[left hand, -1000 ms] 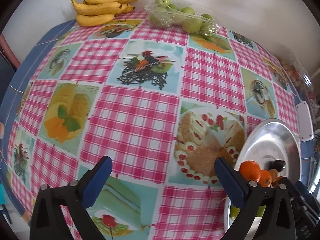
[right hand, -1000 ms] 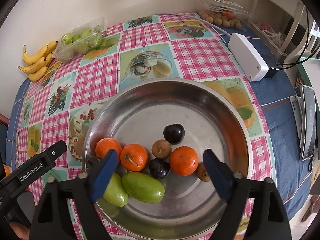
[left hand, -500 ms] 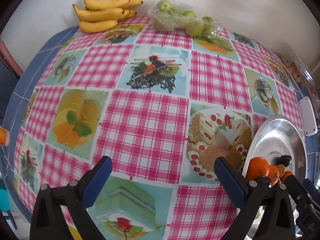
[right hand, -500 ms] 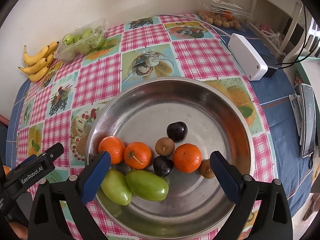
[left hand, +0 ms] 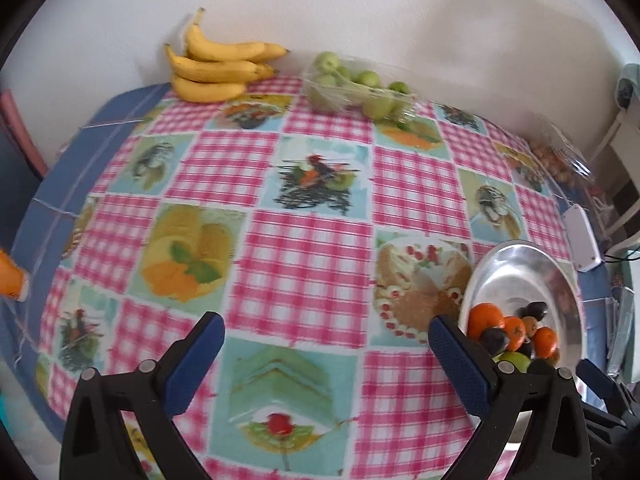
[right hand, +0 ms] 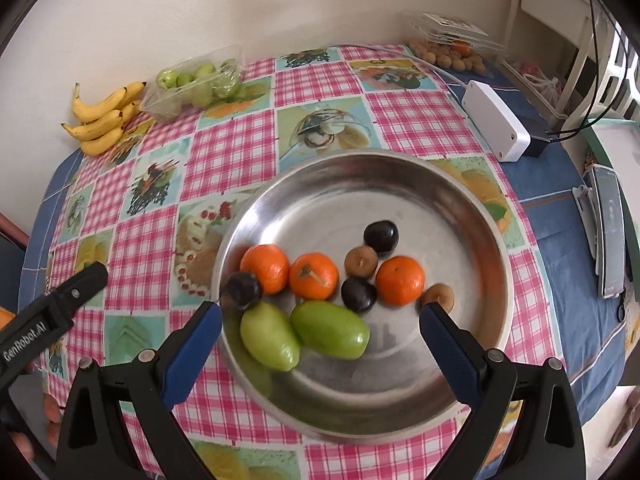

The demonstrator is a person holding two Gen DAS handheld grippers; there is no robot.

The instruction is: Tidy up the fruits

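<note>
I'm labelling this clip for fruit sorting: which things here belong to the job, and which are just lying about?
Part of the job:
- steel bowl of mixed fruit
- bananas
- tub of green fruit
- tray of brown fruit

Just lying about:
- white box
- phone

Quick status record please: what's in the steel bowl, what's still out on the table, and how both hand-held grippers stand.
bowl: steel bowl on the checked tablecloth
bowl contents: three oranges, two green mangoes, three dark plums, two small brown fruits
left out: bananas and a tray of green fruit by the wall
left hand-held gripper: open, empty, over bare cloth
right hand-held gripper: open, empty, above the bowl's fruit
</note>
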